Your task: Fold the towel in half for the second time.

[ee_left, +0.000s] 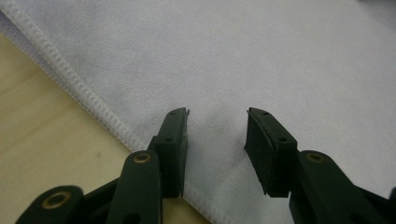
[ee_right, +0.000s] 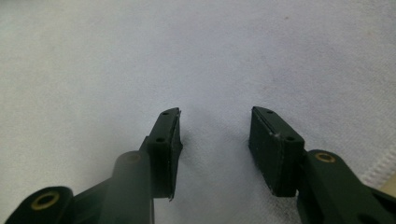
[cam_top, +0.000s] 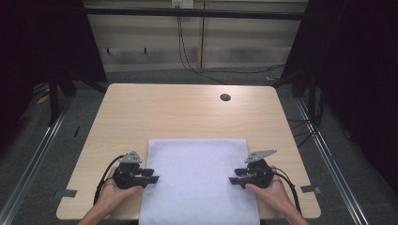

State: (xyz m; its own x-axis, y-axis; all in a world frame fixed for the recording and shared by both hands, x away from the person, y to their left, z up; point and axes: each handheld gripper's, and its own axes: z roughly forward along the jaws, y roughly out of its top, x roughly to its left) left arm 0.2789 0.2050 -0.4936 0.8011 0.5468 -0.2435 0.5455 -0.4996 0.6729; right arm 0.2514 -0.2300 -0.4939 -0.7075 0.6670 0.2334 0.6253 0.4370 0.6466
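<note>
Cloth: I see a white cloth (cam_top: 199, 180) lying flat on the table (cam_top: 187, 112), spread as a near-square sheet with no fold or bump that I can make out; from the table's middle it sits toward 6 o'clock, and its near edge runs past the table's front edge
Cloth surface: up close in the left gripper view the cloth (ee_left: 261, 56) shows a fine, even weave, pale with a faint bluish cast, and a stitched hem that runs from 10 o'clock down to 5 o'clock, with bare wood beside it
Cloth corner: in the right gripper view the cloth (ee_right: 187, 60) covers nearly all I get, and a short piece of hem sits at 4 o'clock
Left gripper: my left gripper (cam_top: 154, 177) is at the cloth's 9 o'clock edge; its jaws stand apart over the hem, nothing pinched between them
Right gripper: my right gripper (cam_top: 233, 178) is at the cloth's 3 o'clock edge, jaws also parted, with flat cloth below the gap
Table: light wood, with a dark round hole (cam_top: 225, 97) toward 1 o'clock from its middle
</note>
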